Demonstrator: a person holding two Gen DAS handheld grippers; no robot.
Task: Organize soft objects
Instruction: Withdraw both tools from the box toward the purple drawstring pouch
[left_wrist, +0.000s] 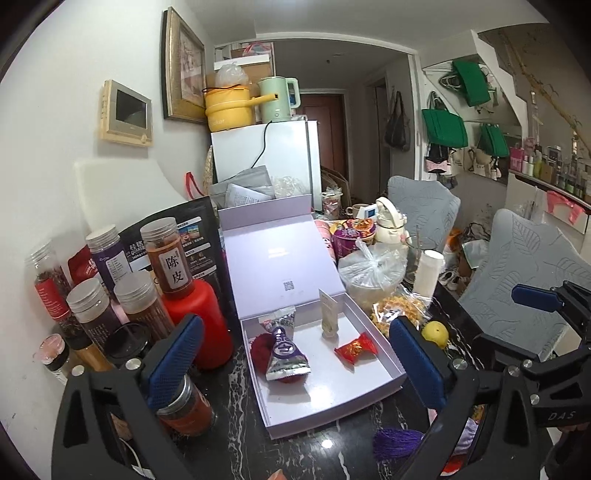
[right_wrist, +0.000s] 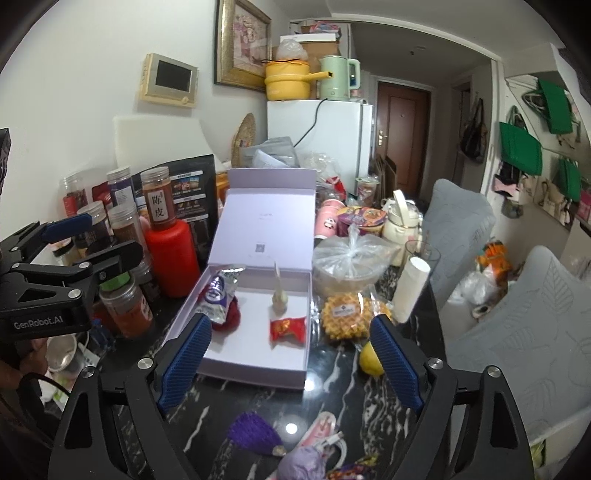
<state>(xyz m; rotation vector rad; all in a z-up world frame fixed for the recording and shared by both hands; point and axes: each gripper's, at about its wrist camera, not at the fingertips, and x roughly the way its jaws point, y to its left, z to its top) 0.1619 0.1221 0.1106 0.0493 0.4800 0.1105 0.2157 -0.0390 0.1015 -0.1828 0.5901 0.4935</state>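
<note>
A lilac gift box (left_wrist: 384, 373) (right_wrist: 291, 369) lies open on the dark marble table, lid raised at the back. In it lie a silver-purple snack pouch (left_wrist: 284, 350) (right_wrist: 218, 295) resting on a dark red pom-pom (left_wrist: 258, 349) (right_wrist: 232, 317), a red candy wrapper (left_wrist: 356, 349) (right_wrist: 288, 326) and a small cream sachet (left_wrist: 330, 319) (right_wrist: 279, 297). My left gripper (left_wrist: 295, 365) stands open in front of the box, nothing between its blue pads. My right gripper (right_wrist: 291, 365) is open too and holds nothing. A purple tassel (left_wrist: 397, 443) (right_wrist: 253, 434) lies near the table's front.
Spice jars (left_wrist: 166, 258) (right_wrist: 159, 205) and a red bottle (left_wrist: 201, 321) (right_wrist: 173, 254) crowd the left side. A tied plastic bag (left_wrist: 371, 273) (right_wrist: 349, 266), a waffle pack (left_wrist: 402, 314) (right_wrist: 343, 317), a lemon (left_wrist: 436, 334) (right_wrist: 371, 358) and a white cup (right_wrist: 410, 290) sit right of the box. Grey chairs (right_wrist: 517, 332) stand beyond the right edge.
</note>
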